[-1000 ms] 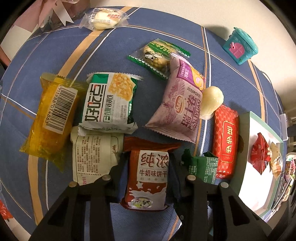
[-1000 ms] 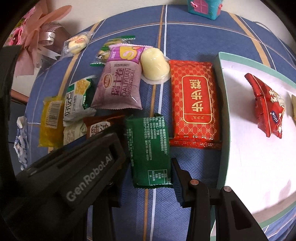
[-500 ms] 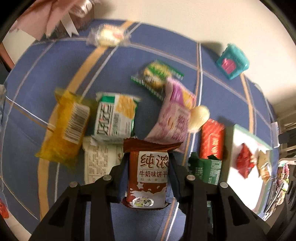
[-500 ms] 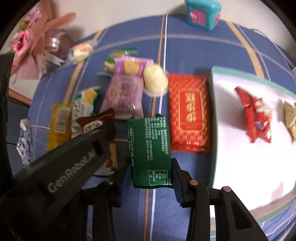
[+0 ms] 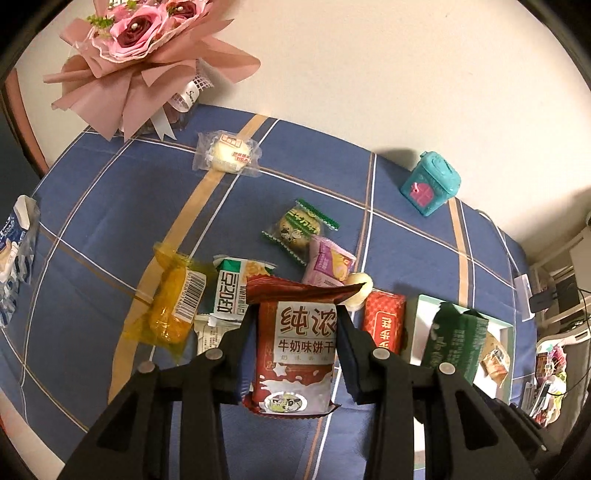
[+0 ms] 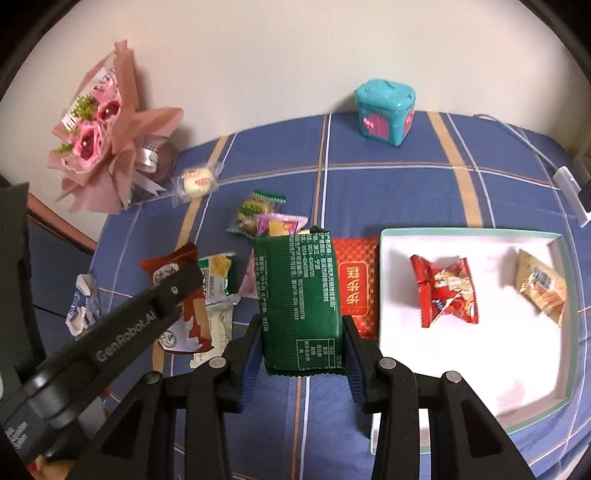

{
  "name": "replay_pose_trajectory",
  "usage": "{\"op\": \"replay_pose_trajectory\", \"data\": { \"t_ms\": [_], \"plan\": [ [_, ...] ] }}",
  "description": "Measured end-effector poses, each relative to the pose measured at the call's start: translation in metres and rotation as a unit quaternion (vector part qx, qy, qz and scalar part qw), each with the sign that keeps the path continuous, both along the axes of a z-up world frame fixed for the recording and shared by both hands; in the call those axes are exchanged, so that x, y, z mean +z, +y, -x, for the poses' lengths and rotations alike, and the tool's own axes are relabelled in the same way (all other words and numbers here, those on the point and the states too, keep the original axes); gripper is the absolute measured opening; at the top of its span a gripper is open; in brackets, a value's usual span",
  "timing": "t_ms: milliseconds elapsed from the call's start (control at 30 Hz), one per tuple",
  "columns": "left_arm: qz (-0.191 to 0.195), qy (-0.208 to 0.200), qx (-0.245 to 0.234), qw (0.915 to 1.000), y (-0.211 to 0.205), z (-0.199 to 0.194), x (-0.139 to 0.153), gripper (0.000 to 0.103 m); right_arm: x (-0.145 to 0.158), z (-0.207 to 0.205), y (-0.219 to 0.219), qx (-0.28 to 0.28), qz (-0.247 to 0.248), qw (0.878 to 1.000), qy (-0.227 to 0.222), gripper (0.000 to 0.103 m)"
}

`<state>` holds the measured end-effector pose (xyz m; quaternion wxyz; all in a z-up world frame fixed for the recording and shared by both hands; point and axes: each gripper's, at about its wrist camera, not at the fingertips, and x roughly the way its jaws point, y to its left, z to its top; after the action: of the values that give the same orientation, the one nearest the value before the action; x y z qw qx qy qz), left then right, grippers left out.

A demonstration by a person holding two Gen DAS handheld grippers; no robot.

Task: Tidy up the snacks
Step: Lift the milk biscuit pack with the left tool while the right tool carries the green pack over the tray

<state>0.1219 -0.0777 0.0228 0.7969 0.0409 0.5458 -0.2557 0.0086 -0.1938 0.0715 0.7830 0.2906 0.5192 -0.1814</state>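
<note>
Both packets (image 5: pixel 295 347) lifted — bouquet (image 5: pixel 147 55) perhaps clear

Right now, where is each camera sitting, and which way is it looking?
Left wrist: sits on the left gripper, looking down at the blue cloth; its fingers clamp a brown biscuit pack.
Right wrist: sits on the right gripper, looking down; its fingers clamp a green pack beside the white tray.
Both see the flowers and teal box.
</note>
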Motion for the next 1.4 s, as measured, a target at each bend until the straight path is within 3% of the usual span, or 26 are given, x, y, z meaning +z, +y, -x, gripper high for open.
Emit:
{"op": "replay_pose_trajectory", "data": {
  "t_ms": [267, 600, 800, 1133, 1400],
  "plan": [
    [0.006, -0.014, -0.022, 0.9996, -0.023, 0.020, 0.013, 0.041, 0.006, 0.036, -0.048, -0.064, 0.019, 0.998, 0.015, 0.042],
    [0.016, -0.022, -0.105, 0.9941, -0.085, 0.070, 0.026, 0.041, 0.036, 0.123, -0.128, -0.185, 0.077, 0.979, 0.028, 0.042],
    [0.015, -0.019, -0.147, 0.9889, -0.115, 0.099, 0.025, 0.041, 0.050, 0.149, -0.151, -0.210, 0.088, 0.973, 0.021, 0.042],
    [-0.048, 0.008, -0.180, 0.9824, -0.144, 0.125, -0.017, 0.041, 0.019, 0.146, -0.154, -0.203, 0.048, 0.978, 0.034, 0.042],
    [-0.090, 0.063, -0.191, 0.9754, -0.151, 0.133, -0.068, 0.041, -0.041, 0.136, -0.150, -0.187, -0.002, 0.978, 0.090, 0.043]
  ]
}}
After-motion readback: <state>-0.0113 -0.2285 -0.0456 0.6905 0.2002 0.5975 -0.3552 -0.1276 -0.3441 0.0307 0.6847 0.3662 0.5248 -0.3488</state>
